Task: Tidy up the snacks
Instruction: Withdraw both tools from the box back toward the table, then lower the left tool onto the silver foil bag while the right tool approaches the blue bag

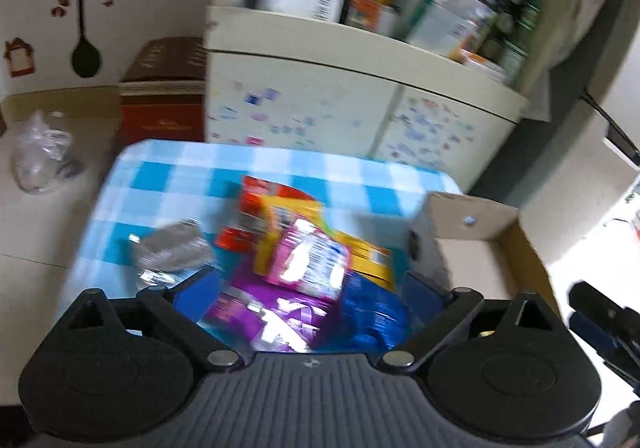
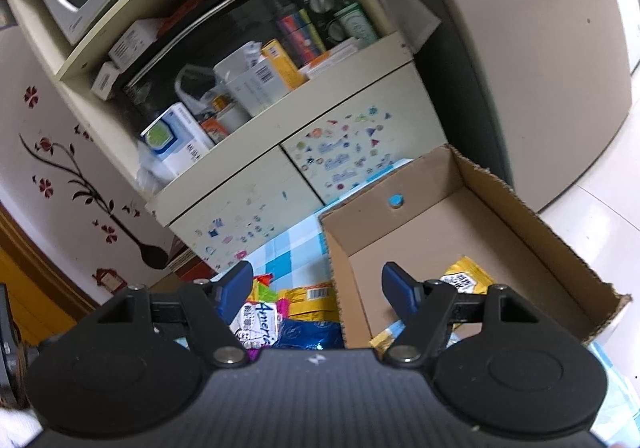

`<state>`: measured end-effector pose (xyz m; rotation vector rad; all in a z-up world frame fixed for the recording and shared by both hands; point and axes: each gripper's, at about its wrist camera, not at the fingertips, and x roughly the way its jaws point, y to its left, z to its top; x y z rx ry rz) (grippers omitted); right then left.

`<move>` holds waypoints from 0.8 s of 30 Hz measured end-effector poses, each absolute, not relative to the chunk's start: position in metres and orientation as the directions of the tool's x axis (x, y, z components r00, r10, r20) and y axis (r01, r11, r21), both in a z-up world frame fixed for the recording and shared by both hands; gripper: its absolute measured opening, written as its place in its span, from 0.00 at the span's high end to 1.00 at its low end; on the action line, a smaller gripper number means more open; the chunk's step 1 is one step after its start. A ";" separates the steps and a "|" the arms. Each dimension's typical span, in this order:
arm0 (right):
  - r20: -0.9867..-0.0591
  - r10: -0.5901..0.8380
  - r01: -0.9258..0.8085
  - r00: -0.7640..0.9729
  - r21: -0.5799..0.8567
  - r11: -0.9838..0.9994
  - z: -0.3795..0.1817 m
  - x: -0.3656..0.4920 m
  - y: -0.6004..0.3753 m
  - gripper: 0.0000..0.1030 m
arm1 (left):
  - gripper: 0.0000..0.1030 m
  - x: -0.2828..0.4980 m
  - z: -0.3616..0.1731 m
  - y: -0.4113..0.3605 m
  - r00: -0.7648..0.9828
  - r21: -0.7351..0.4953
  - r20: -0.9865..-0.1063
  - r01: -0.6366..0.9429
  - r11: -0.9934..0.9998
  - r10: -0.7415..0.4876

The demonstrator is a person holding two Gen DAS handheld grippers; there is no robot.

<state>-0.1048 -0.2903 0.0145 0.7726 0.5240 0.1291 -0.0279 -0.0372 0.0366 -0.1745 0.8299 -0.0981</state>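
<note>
The sorting looks barely begun, judging by how things lie. Most of the snacks are heaped on the checked blue-and-white worktop (image 1: 168, 183): a pink packet (image 1: 310, 260) on top of a yellow packet (image 1: 280, 232), a red packet (image 1: 260, 191) behind them, a purple packet (image 1: 264, 308) and a blue packet (image 1: 372, 320) nearest the camera, and a silvery wrapper (image 1: 168, 248) lying apart to the left of the heap.

The cardboard box (image 2: 532, 215) stands open on the worktop just beside the pile, on its right. In it lies one yellow packet with dark print (image 2: 468, 276), near the front of the box floor; another yellowish corner (image 2: 384, 338) shows at the box's near edge, though whether it is inside I cannot tell. The rest of the box floor is bare, so almost the whole heap seems left to move.

The left gripper (image 1: 312, 284) hovers over the pile with its fingers spread wide and nothing between them. The right gripper (image 2: 316, 288) hangs over the box's left wall, fingers parted, empty as well
</note>
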 end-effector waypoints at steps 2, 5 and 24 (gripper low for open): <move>-0.408 0.305 0.068 0.861 0.685 0.725 0.015 -0.103 -0.285 0.30 | 0.02 -0.025 0.038 -0.026 0.674 -0.174 -0.726 0.012 0.985 -0.136; -0.415 0.314 0.057 0.854 0.674 0.736 0.015 -0.100 -0.277 0.30 | 0.01 -0.022 0.037 -0.010 0.675 -0.166 -0.727 -0.001 0.986 -0.122; -0.436 0.438 -0.141 0.786 0.564 0.814 0.001 -0.085 -0.190 0.30 | 0.00 0.031 -0.014 0.065 0.609 -0.130 -0.793 -0.176 0.976 0.004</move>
